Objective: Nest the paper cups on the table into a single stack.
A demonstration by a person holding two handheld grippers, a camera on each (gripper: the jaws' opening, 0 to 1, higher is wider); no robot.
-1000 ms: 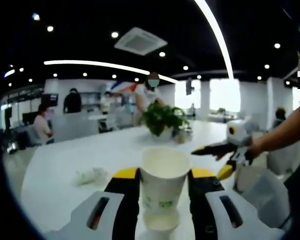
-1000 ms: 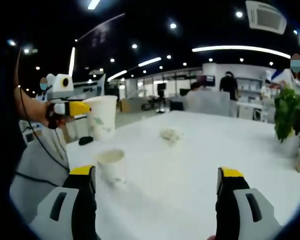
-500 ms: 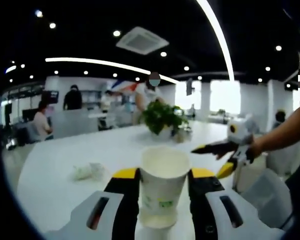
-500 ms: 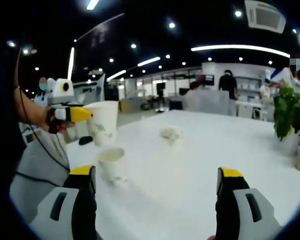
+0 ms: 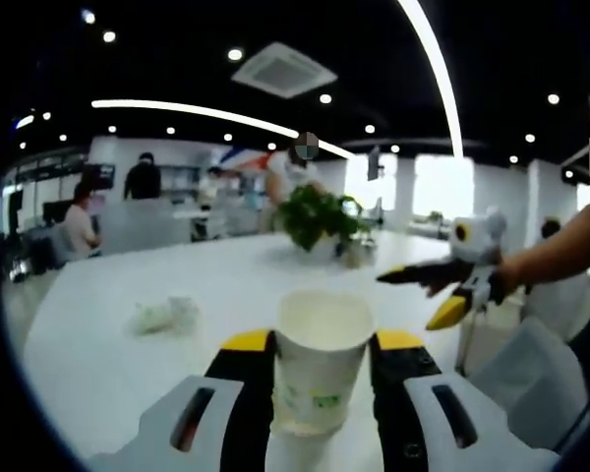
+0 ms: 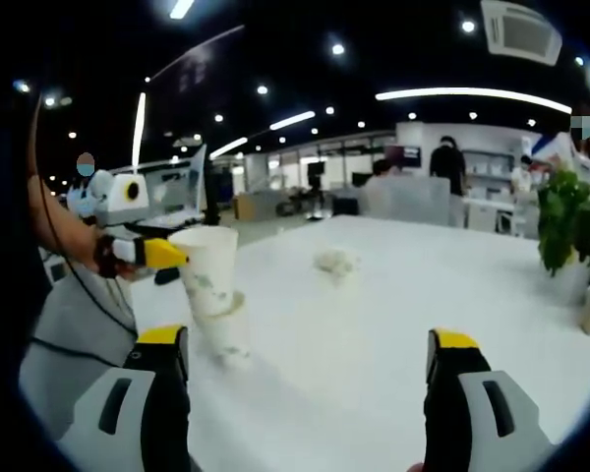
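The left claw (image 5: 321, 369) is clamped on a paper cup (image 5: 323, 359), held upright with the mouth up so its base can drop into another cup. In the right gripper view that held cup hangs directly over a second cup (image 6: 226, 329) standing on the table (image 6: 374, 324), its base at or just inside the rim; I cannot tell which. The right claw (image 6: 310, 393) stands apart and holds nothing, low over bare table, with the standing cup just ahead of its left jaw. A crumpled wad (image 6: 334, 264) lies further ahead. A second ago, the held cup hung higher and off to the side of the standing one.
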